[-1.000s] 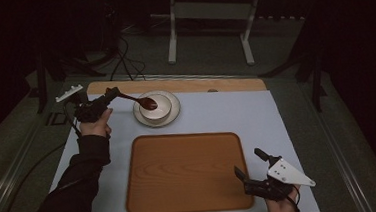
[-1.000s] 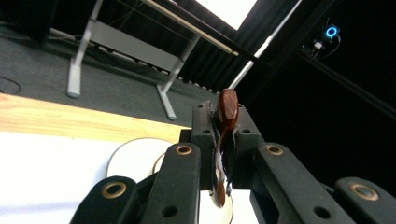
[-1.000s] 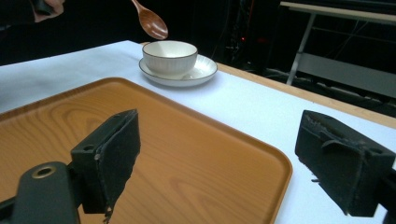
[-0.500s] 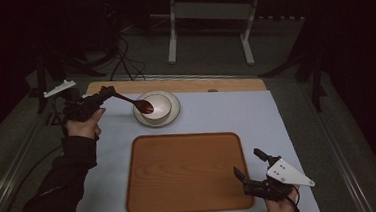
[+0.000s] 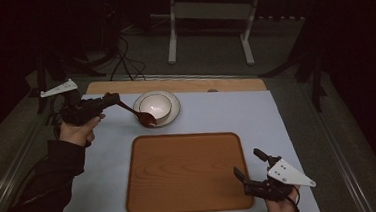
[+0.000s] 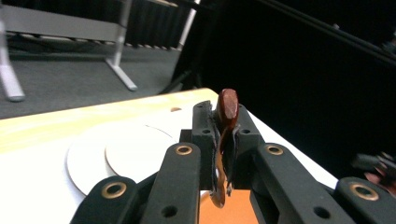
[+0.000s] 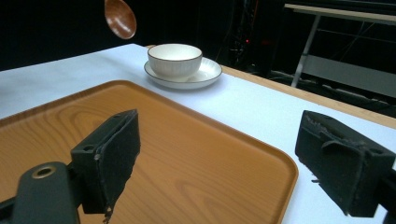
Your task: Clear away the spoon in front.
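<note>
Dark red-brown and glossy, the wooden spoon (image 5: 137,113) hangs by its handle in the clenched left tongs (image 5: 109,98), its oval scoop just left of the bowl (image 5: 155,107). That bowl is white, ribbed and dark-rimmed, and sits on a white saucer (image 5: 175,108). Nearer than the bowl lies a smooth wood-grain tray (image 5: 185,171) with rounded corners, bare. Well right of it on the pale bench (image 5: 257,116), the right tongs (image 5: 248,165) gape, released.
</note>
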